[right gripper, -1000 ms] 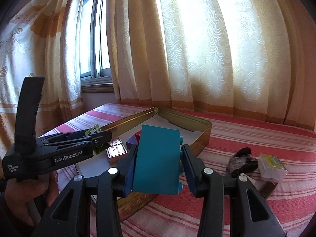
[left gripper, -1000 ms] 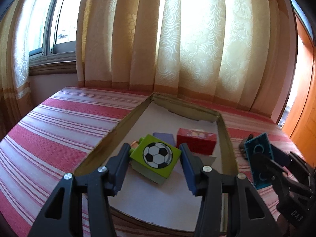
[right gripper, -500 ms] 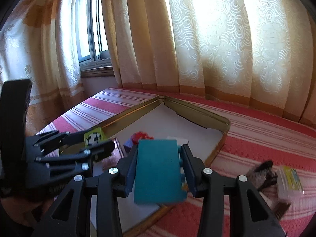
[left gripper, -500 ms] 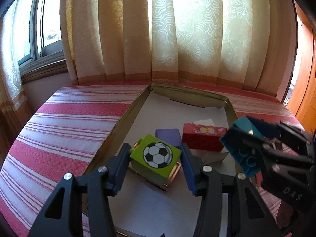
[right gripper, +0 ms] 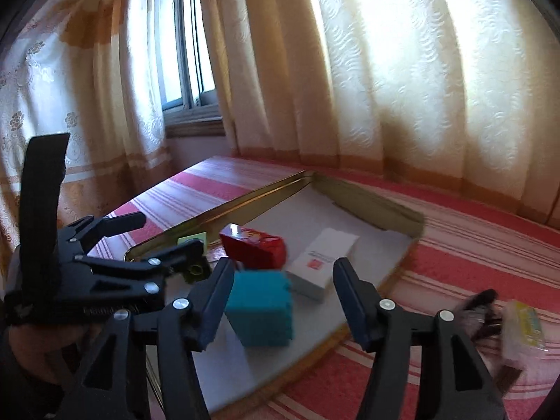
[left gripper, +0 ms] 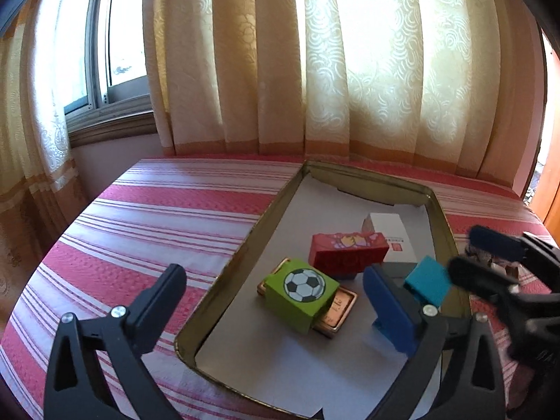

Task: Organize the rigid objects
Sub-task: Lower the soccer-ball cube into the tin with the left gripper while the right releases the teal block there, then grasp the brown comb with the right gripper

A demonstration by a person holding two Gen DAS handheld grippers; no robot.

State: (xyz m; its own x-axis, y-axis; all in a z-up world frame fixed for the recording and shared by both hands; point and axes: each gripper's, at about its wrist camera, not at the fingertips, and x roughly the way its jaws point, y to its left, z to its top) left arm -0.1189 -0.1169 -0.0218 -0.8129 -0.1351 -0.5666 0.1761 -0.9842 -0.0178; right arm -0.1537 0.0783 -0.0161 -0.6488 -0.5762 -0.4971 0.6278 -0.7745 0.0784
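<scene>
A shallow gold tin tray [left gripper: 245, 245] lies on the striped cloth; it also shows in the right wrist view [right gripper: 245, 203]. In it sit a green soccer-ball cube [left gripper: 301, 294] on a copper tin [left gripper: 339, 311], a red box [left gripper: 346, 248] and a white box [left gripper: 392, 231]. My left gripper [left gripper: 276, 297] is open, its jaws wide either side of the cube. My right gripper [right gripper: 283, 290] is open. A teal block [right gripper: 259, 308] stands on the tray floor between its jaws, beside the left finger [right gripper: 213, 297]. The block also shows in the left wrist view [left gripper: 427, 280].
Red striped cloth [left gripper: 157, 217] covers the surface. Right of the tray lie a black object [right gripper: 483, 311] and a clear box with a yellow label [right gripper: 521, 329]. Curtains and a window stand behind.
My left gripper opened and let go of the green cube, which now rests on the copper tin. My right gripper carried the teal block into the tray and opened.
</scene>
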